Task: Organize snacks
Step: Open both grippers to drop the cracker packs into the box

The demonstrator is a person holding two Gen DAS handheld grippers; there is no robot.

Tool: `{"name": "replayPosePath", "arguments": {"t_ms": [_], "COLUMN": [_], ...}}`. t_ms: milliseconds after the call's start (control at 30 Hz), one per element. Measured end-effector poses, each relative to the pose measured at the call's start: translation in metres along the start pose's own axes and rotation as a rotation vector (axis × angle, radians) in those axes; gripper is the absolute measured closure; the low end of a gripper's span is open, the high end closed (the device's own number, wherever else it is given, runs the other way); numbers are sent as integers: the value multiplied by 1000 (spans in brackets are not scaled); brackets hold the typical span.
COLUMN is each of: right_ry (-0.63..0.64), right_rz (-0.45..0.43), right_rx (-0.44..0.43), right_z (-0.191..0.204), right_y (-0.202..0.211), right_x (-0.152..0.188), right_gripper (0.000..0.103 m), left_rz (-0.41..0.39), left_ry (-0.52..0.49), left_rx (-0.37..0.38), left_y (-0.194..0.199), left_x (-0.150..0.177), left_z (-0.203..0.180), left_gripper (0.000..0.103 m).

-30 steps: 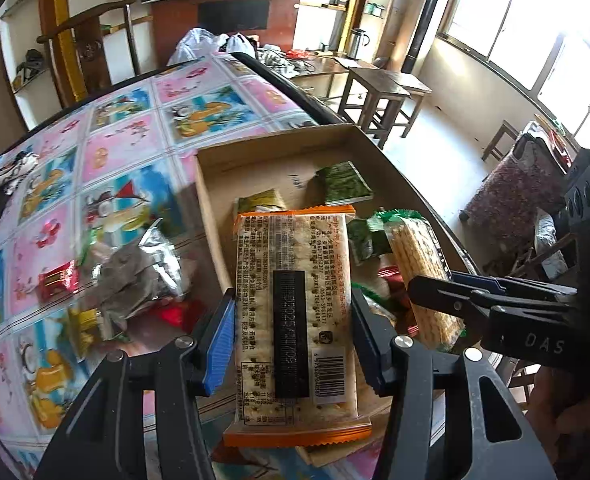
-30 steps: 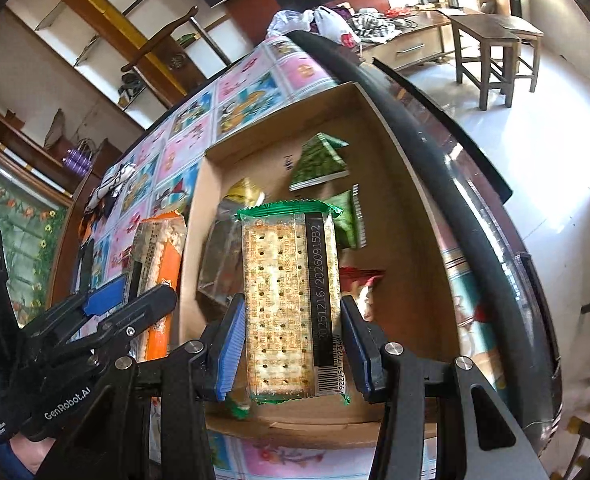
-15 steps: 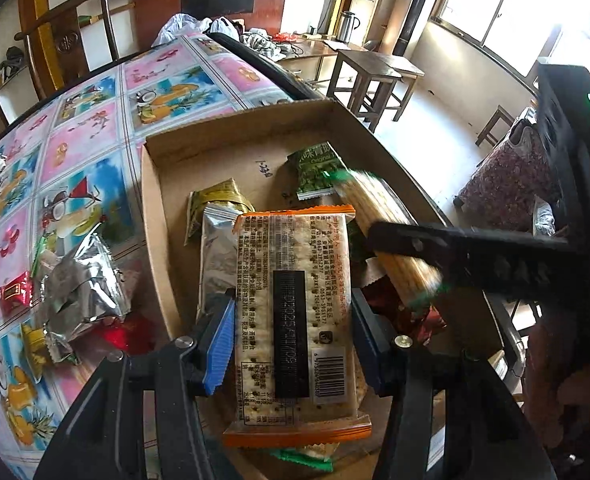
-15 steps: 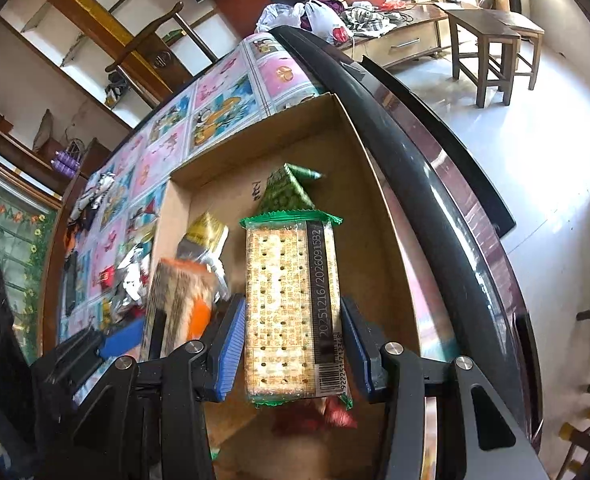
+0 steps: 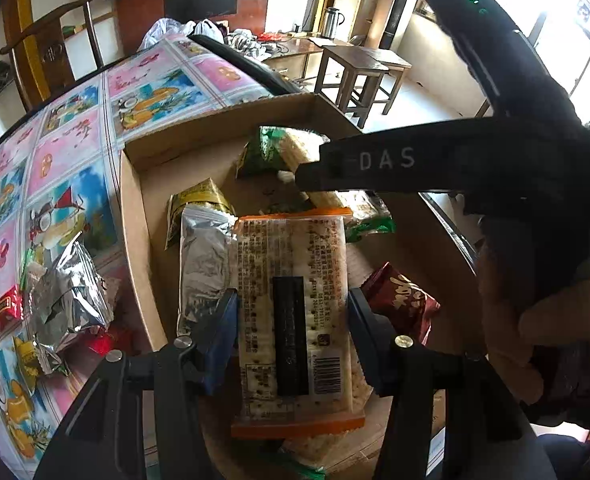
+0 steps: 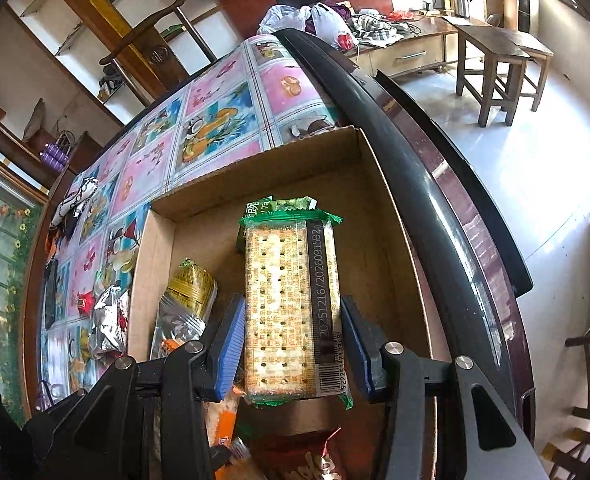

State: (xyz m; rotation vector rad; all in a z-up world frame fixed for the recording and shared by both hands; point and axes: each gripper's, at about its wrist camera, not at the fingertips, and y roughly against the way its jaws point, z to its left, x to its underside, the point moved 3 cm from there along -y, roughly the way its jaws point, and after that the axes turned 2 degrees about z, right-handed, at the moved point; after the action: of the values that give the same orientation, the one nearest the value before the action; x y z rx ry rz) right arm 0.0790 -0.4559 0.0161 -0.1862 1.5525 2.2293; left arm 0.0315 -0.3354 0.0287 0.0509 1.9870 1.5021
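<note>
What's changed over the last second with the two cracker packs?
Both grippers carried their packs forward over the cardboard box; the right gripper went furthest, toward the far wall. Unchanged: left gripper clamps the orange cracker pack, right clamps the green cracker pack.

The left tongs [image 5: 293, 322] were clamped, pads pressing both sides of their load. The right tongs [image 6: 293, 340] gripped likewise, reaching across in front of the left.
</note>
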Motion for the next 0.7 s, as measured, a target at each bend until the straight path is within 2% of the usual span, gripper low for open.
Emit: {"name": "replayPosePath", "arguments": {"t_ms": [133, 333, 500, 700], "right_ry": [-21, -36, -57, -49], "right_rz": [2, -37, -64, -55], "right_rx": [-8, -10, -27, -57], "right_z": [-3, -4, 1, 24], "right_y": [5, 26, 47, 54], "right_x": [2, 7, 18, 37], "right_gripper": [52, 49, 49, 49], "left_rz": [-5, -29, -55, -87], "left_ry": [3, 2, 11, 58], "left_rx": [12, 43, 46, 34], "left_y": [3, 16, 31, 51], "left_x": [0, 3, 8, 17], "left_z": [1, 1, 7, 31], "left_gripper": [48, 39, 38, 38]}}
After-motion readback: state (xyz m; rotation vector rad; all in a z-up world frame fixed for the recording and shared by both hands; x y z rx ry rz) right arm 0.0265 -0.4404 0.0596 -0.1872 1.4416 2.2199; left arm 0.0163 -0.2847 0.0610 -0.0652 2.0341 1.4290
